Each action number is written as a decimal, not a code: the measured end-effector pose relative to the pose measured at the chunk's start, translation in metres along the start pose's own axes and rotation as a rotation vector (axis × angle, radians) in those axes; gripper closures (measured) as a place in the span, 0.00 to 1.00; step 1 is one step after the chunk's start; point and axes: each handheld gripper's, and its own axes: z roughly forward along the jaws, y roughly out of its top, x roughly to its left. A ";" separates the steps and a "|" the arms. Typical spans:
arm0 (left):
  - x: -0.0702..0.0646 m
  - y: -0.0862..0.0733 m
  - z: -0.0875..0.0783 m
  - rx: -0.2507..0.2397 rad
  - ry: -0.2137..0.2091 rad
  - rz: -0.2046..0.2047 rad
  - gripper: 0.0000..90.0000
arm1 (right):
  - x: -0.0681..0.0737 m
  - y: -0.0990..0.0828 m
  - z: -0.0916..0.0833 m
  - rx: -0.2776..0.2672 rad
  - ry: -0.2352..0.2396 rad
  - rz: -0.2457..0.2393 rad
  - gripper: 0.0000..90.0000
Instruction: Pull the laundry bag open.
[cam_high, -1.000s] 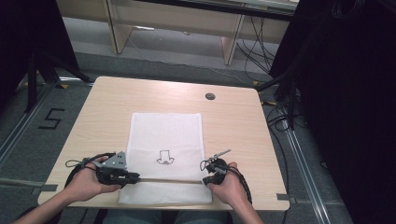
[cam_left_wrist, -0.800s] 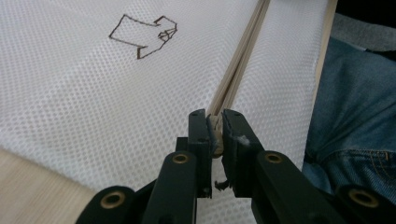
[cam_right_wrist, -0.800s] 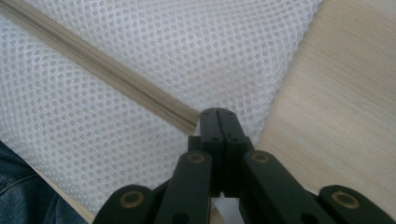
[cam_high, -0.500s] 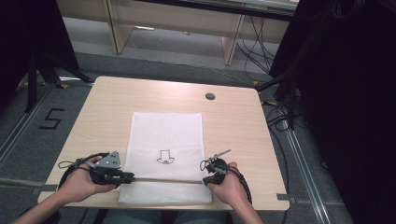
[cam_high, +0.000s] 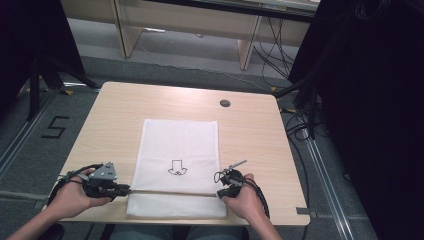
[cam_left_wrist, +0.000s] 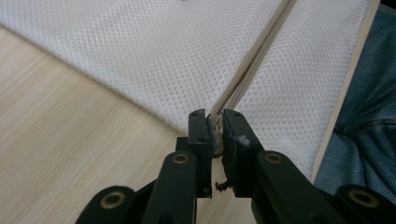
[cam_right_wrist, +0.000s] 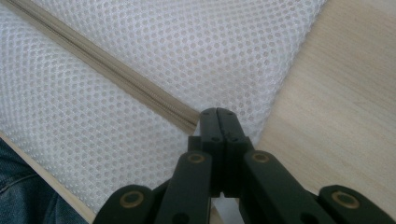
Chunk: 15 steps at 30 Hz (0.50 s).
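A white mesh bag (cam_high: 180, 145) with a small black drawing lies flat on the wooden table (cam_high: 115, 115). A beige zipper (cam_high: 170, 192) runs across it near the front edge. At the zipper's left end, my left gripper (cam_high: 127, 189) is shut on the zipper pull (cam_left_wrist: 215, 125), which sits between its jaws (cam_left_wrist: 215, 122). The zipper tape (cam_left_wrist: 252, 60) stretches away from the jaws. My right gripper (cam_high: 220, 192) pinches the bag's right edge at the end of the zipper (cam_right_wrist: 116, 77). Its jaws (cam_right_wrist: 217, 114) are pressed together on the mesh.
A black round grommet (cam_high: 225, 103) sits in the table's far right part. Bare wood lies on both sides of the bag. The floor to the left carries a "5" mark (cam_high: 55, 127), and cables (cam_high: 300, 125) trail at the right. The person's jeans (cam_left_wrist: 369, 116) are by the front edge.
My left gripper has slid to the left along the zipper line, to the bag's left edge. The right gripper and the bag have stayed put.
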 end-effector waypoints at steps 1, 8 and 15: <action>-0.001 -0.001 0.000 -0.015 -0.007 -0.036 0.91 | 0.000 0.000 0.000 0.000 0.000 0.000 1.00; 0.003 -0.003 -0.002 0.030 0.011 -0.003 0.91 | -0.001 0.000 0.000 -0.004 0.005 -0.017 1.00; 0.003 -0.004 0.000 0.038 0.009 -0.008 0.91 | -0.001 0.000 0.000 -0.001 0.004 -0.005 1.00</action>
